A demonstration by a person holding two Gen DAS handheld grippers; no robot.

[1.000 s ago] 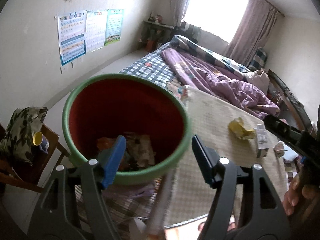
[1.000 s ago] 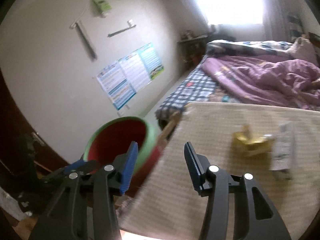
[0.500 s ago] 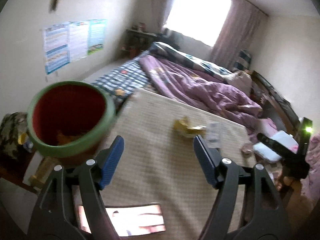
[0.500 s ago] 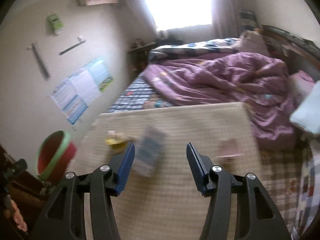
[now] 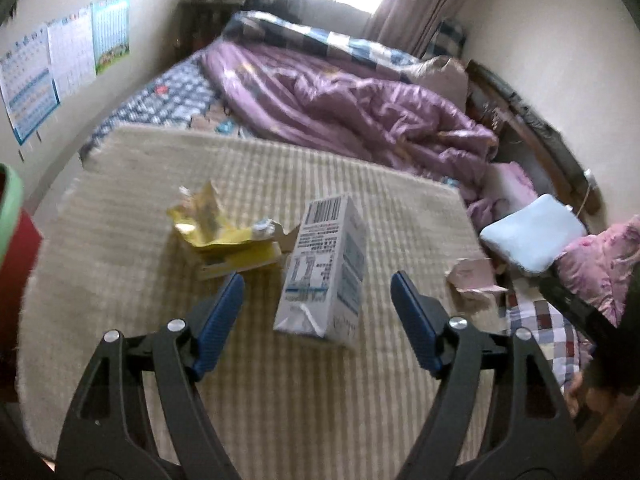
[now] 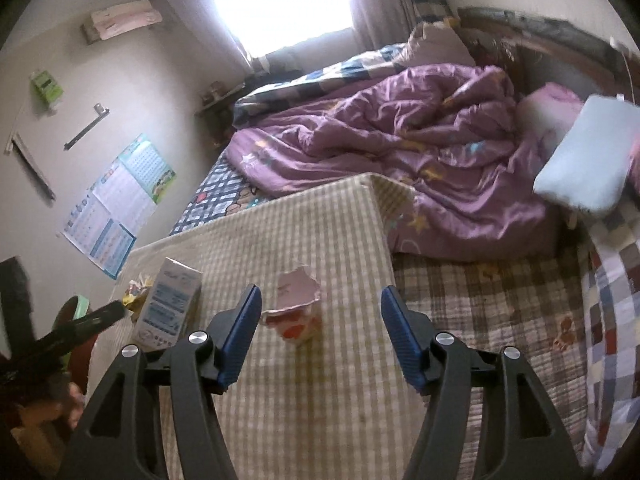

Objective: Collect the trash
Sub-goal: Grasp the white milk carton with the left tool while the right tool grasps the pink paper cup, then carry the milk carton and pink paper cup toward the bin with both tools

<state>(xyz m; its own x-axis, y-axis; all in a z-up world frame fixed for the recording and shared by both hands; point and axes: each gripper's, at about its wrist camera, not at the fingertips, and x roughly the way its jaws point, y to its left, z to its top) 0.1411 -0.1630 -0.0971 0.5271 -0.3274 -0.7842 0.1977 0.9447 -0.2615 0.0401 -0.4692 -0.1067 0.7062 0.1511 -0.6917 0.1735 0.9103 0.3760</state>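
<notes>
The milk carton [image 5: 326, 272] lying on the beige mat [image 5: 120, 280] before your left gripper [image 5: 318, 306], whose empty jaws have just been widening, looks light and crushable, so pinch its flat sides gently mid-body.

A bright window [image 6: 280, 0] lights pale walls, posters [image 5: 60, 60] and a purple-quilted bed [image 5: 340, 100].

The white carton [image 5: 326, 268] bears a barcode and printed lines, too blurred to read
</notes>
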